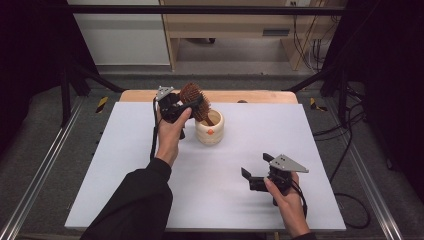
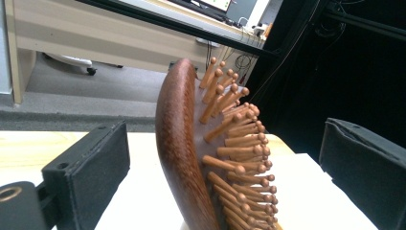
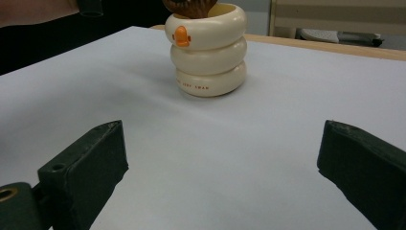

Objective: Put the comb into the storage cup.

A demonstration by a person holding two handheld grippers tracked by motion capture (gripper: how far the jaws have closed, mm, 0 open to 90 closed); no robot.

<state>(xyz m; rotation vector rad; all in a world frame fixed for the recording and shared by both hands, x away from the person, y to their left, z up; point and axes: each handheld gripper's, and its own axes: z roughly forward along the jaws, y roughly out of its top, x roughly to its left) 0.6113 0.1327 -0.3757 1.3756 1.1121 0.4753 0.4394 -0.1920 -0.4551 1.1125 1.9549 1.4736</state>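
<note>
A wooden hairbrush (image 1: 194, 99) stands handle-down in a cream ringed holder (image 1: 209, 129) at the far middle of the white table (image 1: 125, 165), its head between the spread jaws of the left gripper (image 1: 196, 106), which do not press on it. The right gripper (image 1: 253, 178) hovers wide open and empty near the table's front. Either a grasp or a release seems in hand; the next move calls for closing squarely on the head or backing straight off.

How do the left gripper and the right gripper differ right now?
The left gripper is raised at the cream cup, its jaws either side of the hairbrush head; the right gripper sits low near the table's front with nothing between its jaws. Both are open and hand-held.
</note>
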